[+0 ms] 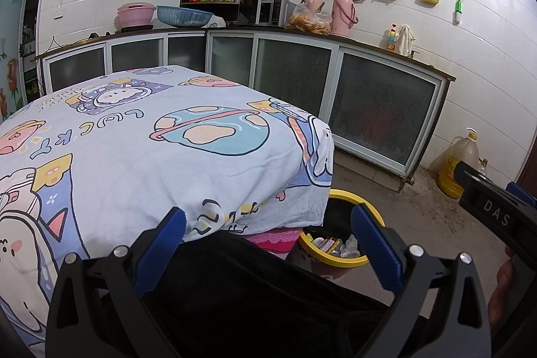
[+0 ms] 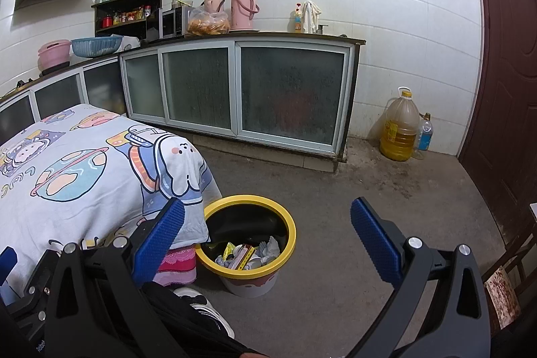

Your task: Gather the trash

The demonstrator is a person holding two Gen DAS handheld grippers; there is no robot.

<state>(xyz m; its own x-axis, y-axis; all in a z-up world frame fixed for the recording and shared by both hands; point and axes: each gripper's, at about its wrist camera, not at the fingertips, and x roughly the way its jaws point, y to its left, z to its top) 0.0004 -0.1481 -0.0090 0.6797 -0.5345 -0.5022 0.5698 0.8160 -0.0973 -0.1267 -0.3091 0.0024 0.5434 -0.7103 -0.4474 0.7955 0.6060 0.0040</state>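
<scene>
A yellow-rimmed trash bin (image 2: 288, 225) stands on the floor beside the table corner. It holds crumpled tissues and wrappers (image 2: 250, 255). It also shows in the left wrist view (image 1: 339, 193), partly hidden by the cloth. My right gripper (image 2: 266, 220) is open and empty, held above and in front of the bin. My left gripper (image 1: 268, 228) is open and empty, held over the table's near edge and the person's dark-clothed lap. The table (image 1: 134, 150) is covered by a cartoon-print cloth; no trash shows on it.
Glass-fronted kitchen cabinets (image 2: 235, 89) run along the back wall. A large oil jug (image 2: 399, 126) and a small bottle (image 2: 424, 136) stand in the corner by a brown door (image 2: 503, 56). The person's shoe (image 2: 201, 301) is near the bin. A chair (image 2: 503, 287) stands at the right.
</scene>
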